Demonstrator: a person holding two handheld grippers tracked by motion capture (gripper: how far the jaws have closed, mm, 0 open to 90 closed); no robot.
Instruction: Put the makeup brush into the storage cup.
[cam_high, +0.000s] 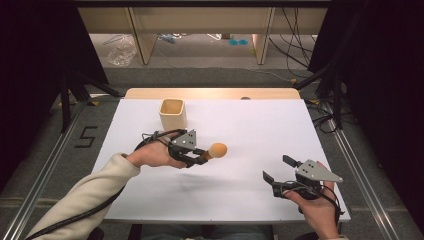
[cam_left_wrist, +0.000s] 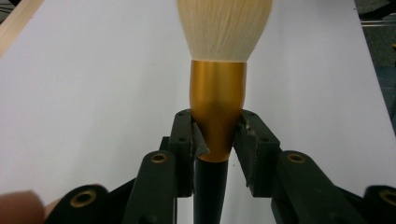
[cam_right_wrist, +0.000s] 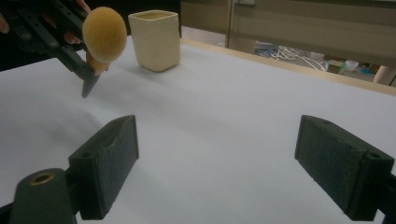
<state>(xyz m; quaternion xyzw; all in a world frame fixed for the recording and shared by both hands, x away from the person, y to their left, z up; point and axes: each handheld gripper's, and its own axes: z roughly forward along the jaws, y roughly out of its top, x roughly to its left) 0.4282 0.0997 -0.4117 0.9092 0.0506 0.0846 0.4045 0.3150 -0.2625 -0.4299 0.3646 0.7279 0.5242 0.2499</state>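
Note:
A makeup brush (cam_high: 214, 151) with a gold ferrule, black handle and pale round bristle head is held above the white table (cam_high: 240, 195), left of centre. My left gripper (cam_high: 198, 156) is shut on it. In the left gripper view the jaws pinch the gold ferrule (cam_left_wrist: 217, 109), with the bristles pointing away. The right gripper view shows the brush head (cam_right_wrist: 104, 33) at its upper left. My right gripper (cam_high: 276, 168) hovers near the front right of the table, open, with nothing between its pads (cam_right_wrist: 112, 163).
A cream square cup (cam_high: 173, 114) stands upright at the back of the table, behind the left gripper; in the right gripper view the cup (cam_right_wrist: 155, 39) sits beyond the brush. Past the table's wooden far edge (cam_high: 210, 93) lie floor, cables and furniture legs.

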